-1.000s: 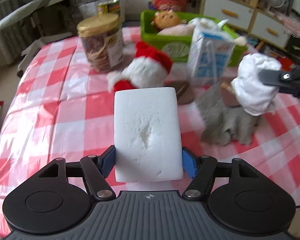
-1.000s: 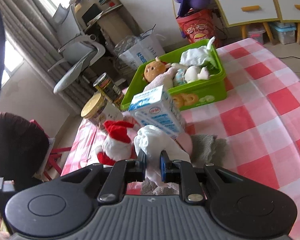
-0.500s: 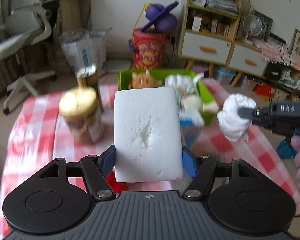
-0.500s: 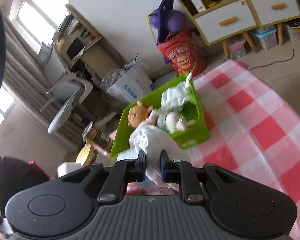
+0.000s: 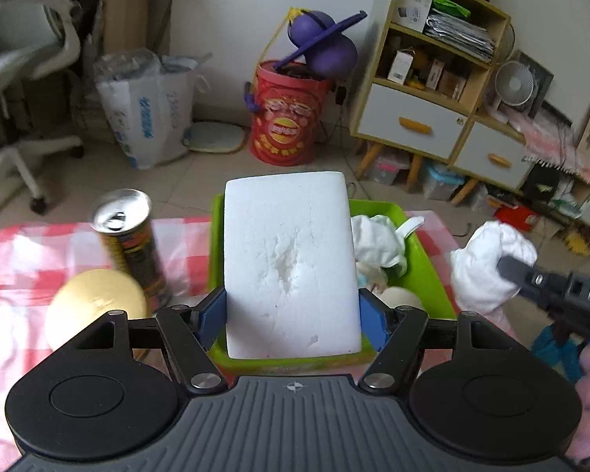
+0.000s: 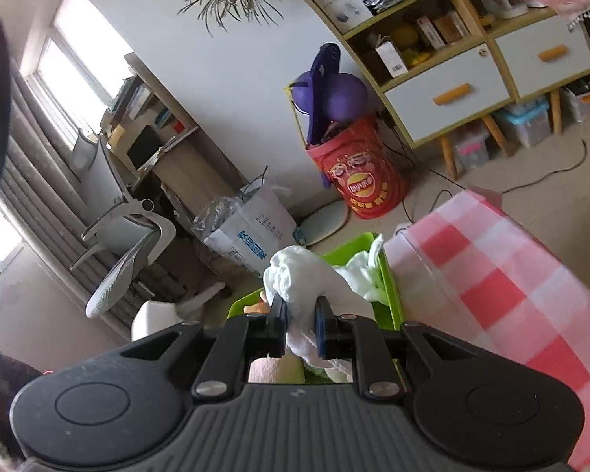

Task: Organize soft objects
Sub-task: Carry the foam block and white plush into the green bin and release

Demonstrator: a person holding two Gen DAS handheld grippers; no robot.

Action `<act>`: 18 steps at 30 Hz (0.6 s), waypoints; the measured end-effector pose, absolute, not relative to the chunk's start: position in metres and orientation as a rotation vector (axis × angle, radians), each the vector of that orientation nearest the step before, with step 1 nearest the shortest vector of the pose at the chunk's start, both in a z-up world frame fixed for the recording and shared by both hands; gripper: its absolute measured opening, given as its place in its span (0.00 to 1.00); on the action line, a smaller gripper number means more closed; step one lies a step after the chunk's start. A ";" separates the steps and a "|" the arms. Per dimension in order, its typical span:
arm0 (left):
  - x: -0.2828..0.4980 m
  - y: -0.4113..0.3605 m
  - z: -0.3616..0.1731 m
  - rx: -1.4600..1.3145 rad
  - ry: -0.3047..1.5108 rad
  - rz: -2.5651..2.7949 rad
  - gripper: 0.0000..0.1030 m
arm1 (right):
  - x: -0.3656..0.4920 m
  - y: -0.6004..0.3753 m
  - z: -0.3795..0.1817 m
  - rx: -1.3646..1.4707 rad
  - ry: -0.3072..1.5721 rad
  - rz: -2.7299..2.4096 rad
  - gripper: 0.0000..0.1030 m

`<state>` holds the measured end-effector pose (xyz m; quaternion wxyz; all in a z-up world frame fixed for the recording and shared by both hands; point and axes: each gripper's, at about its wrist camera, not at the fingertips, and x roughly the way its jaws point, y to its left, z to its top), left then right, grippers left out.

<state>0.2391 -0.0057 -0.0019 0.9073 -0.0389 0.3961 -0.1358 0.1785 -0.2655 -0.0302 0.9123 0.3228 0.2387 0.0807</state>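
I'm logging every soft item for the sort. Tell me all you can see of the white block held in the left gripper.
The white block is a thick rectangular slab with rounded corners, looking like foam or sponge. Its face is finely pitted, with a rough gouge near the middle and faint cracks. It stands nearly upright, long side pointing away, clamped at its lower sides between the blue fingers of the left gripper. It is held in the air over the green bin, hiding much of its inside.
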 end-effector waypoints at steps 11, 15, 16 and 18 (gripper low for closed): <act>0.287 -0.006 -0.042 -0.124 0.976 -0.293 0.67 | 0.215 -0.257 -0.065 0.610 0.538 0.167 0.06; 0.287 -0.003 -0.050 -0.111 1.005 -0.274 0.71 | 0.220 -0.261 -0.076 0.625 0.567 0.148 0.09; 0.286 -0.003 -0.050 -0.097 1.003 -0.274 0.73 | 0.220 -0.262 -0.078 0.636 0.575 0.147 0.10; 0.284 -0.005 -0.047 -0.072 0.986 -0.269 0.78 | 0.220 -0.266 -0.082 0.665 0.588 0.155 0.15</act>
